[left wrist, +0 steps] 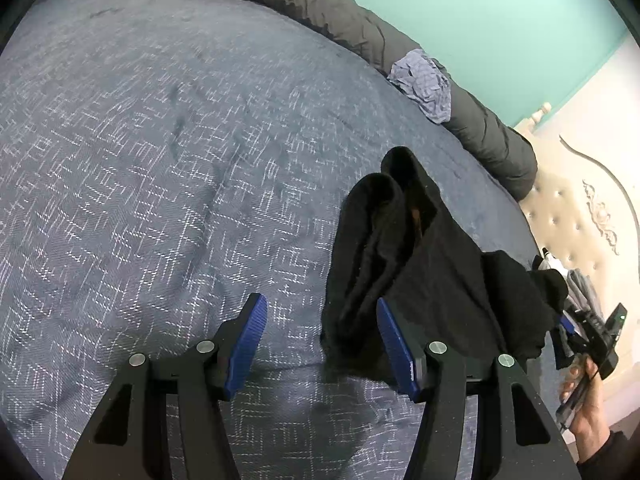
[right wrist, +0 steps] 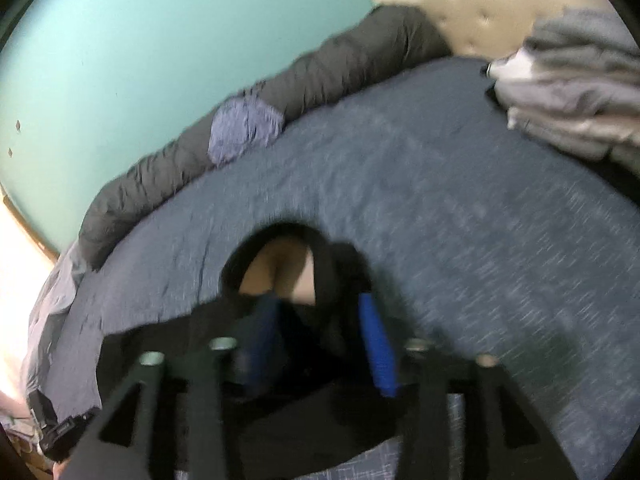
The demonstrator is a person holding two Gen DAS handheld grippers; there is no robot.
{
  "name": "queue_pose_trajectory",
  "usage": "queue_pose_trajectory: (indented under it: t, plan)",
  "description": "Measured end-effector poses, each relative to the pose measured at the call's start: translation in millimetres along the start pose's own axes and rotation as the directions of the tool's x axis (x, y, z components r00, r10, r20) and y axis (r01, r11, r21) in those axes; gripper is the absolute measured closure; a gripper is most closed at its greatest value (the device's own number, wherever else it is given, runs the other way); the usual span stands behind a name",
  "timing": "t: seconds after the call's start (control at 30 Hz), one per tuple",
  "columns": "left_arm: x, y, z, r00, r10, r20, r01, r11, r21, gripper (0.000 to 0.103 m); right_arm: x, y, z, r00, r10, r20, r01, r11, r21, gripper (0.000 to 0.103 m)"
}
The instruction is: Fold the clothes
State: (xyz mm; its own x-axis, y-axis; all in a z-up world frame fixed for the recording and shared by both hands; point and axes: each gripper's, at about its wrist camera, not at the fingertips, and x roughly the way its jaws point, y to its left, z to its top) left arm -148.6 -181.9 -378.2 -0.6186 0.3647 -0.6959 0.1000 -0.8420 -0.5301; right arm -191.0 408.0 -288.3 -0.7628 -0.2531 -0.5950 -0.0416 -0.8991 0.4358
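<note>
Garment: a black garment [left wrist: 404, 264] lies bunched on the bed [left wrist: 160, 160], soft and limp, likely light; it will sag and slide wherever it is not supported.
Handling: thick folds and a rolled edge give plenty to pinch; nothing fragile, but the dark cloth hides its own layers, so a pinch may catch more than one.
Where to hold: a judgement only, the rolled edge at the far end, or a corner of the flat part, one in each claw.
Left claw [left wrist: 320, 320]: released and empty, blue pads apart; the garment sits just ahead and to its right, its near edge touching or passing just behind the right pad.
Right claw [right wrist: 320, 320]: released; the view is blurred, so it seems the pads stand apart with black cloth between and under them, not pinched.
Garment from the right claw: directly beneath and just ahead, a rounded opening [right wrist: 280, 264] in the cloth beyond the tips.
Other clothes: a pale blue checked piece [left wrist: 424, 84] far ahead by the grey rolled duvet [left wrist: 340, 12]; a grey heap [right wrist: 572, 80] ahead-right of the right claw.
</note>
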Motion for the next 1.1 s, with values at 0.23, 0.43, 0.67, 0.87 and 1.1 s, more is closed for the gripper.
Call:
queue_pose_trajectory:
  t: [0.23, 0.43, 0.67, 0.87, 1.1]
  plan:
    - [-2, 0, 0, 1.0, -0.003, 0.003, 0.003, 1.0, -0.003, 0.042, -12, 4, -2, 0.999, -0.013, 0.036, 0.013, 1.0, -0.009, 0.046]
    - [-2, -1, 0, 1.0, -0.003, 0.004, 0.003, 1.0, -0.001, 0.042, -22, 38, 0, 0.994, 0.099, 0.042, -0.09, 0.98, -0.179, 0.068]
    - [0, -3, -1, 1.0, 0.003, 0.0, -0.003, 1.0, 0.013, 0.042, 21, 47, -13, 0.996, -0.001, -0.087, -0.022, 0.964, -0.264, 0.079]
    - [5, -8, 0, 1.0, -0.006, -0.01, 0.006, 1.0, 0.026, 0.042, 51, 22, -34, 0.978, -0.15, -0.144, 0.104, 0.952, -0.286, 0.082]
    - [7, -14, -1, 1.0, -0.006, -0.009, 0.006, 0.999, 0.044, 0.042, 24, 49, -24, 0.996, -0.03, -0.087, 0.004, 0.959, -0.285, 0.082]
